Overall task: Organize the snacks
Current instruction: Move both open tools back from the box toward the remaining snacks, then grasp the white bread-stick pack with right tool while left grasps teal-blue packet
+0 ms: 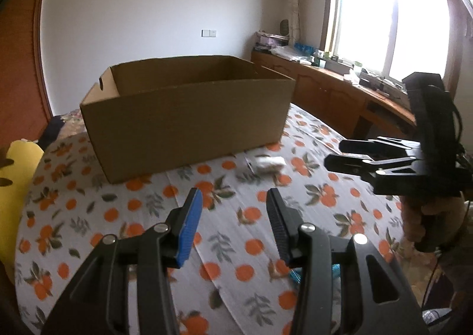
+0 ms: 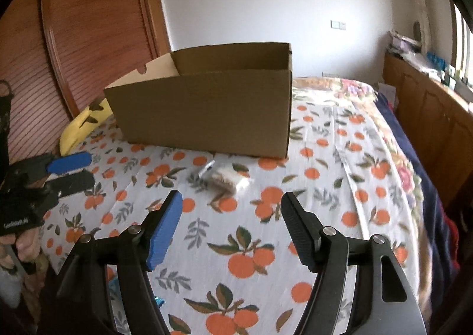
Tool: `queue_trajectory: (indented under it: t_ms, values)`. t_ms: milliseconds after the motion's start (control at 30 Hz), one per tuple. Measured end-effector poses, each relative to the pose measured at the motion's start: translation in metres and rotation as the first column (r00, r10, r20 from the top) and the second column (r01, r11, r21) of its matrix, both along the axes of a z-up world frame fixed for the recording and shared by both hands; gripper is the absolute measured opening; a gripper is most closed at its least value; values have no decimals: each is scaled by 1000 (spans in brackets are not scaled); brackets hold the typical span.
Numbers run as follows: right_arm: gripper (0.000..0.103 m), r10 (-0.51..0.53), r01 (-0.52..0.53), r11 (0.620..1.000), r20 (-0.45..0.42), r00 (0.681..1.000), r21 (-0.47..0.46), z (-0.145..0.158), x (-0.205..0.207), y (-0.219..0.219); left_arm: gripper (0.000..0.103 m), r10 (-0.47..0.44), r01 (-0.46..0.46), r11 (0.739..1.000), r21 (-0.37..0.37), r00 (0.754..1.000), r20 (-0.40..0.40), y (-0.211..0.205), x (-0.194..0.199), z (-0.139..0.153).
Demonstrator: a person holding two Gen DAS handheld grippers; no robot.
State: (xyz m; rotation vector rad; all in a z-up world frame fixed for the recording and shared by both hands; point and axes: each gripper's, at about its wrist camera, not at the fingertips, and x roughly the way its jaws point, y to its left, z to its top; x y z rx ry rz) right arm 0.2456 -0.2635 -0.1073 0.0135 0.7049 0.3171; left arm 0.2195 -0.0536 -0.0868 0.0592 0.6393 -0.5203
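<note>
An open cardboard box sits on a bed covered by a white cloth printed with oranges, its flaps raised and a notch cut in the left-hand side; what lies inside cannot be seen from either camera. Just in front of the box's near wall, close to its right-hand corner, a small snack packet in clear and white wrapping lies flat on the cloth, apart from the box and blurred. The left gripper hovers above the cloth with its jaws spread wide and nothing between them, one pad blue and the other black. The right gripper is likewise spread wide and holds nothing, with the snack packet lying just ahead of its fingertips. Each gripper shows at the edge of the other's view. A yellow cushion rests at the bed's left edge beside a wooden slatted door, and wooden cabinets run beneath a bright window.
</note>
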Motion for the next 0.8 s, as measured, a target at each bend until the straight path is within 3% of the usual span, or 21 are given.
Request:
queue_trajectory:
  t_ms: [300,433,800]
  values:
    - [71,-30,30,1000,-21,999,-11,-22,-10,-5,45,-21,20,1000,-24,999,-40,2,-31,-25]
    - [71,-35,34,999,-16,999,-22,-23,-14,-4,45,-33,34,999,22,999,-15,-3,-43,-29]
    - [71,-34,34,999,-31,999,-15,-32,-10,-4,45,-175,177,983,58,984,-43,-33,-69,-38]
